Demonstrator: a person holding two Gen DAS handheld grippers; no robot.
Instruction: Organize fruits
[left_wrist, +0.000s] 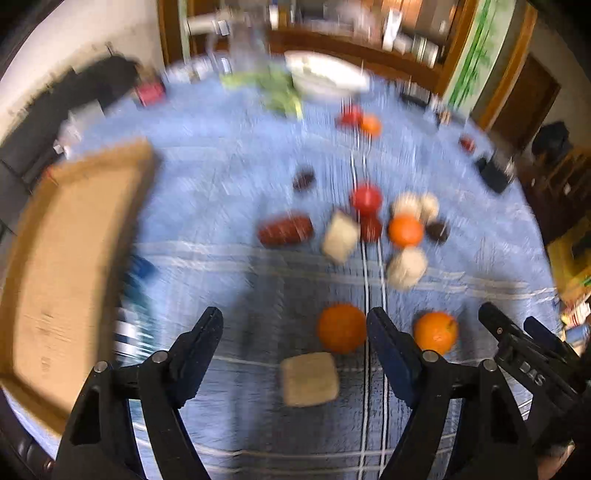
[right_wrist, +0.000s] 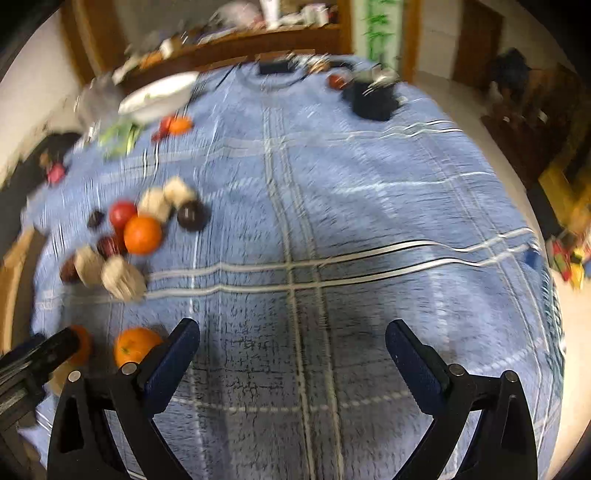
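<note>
My left gripper (left_wrist: 294, 315) hangs open above the blue checked cloth (left_wrist: 229, 184). A tan block (left_wrist: 309, 384) lies on the cloth below its gap, untouched. One orange (left_wrist: 341, 328) sits just left of its right finger and another orange (left_wrist: 436, 332) just right of it. Farther off is a pile: an orange (left_wrist: 405, 230), a red apple (left_wrist: 366, 199), pale wrapped fruits (left_wrist: 406, 267) and a dark red oblong fruit (left_wrist: 285, 230). My right gripper (right_wrist: 292, 326) is open over bare cloth, with an orange (right_wrist: 135, 347) beside its left finger. Both views are motion-blurred.
A cardboard box (left_wrist: 74, 258) stands at the table's left edge. A white bowl (left_wrist: 325, 75) and green leaves (left_wrist: 277, 92) lie at the far side, with a tomato and a small orange (left_wrist: 370, 125) near them. A black object (right_wrist: 373, 99) sits far right.
</note>
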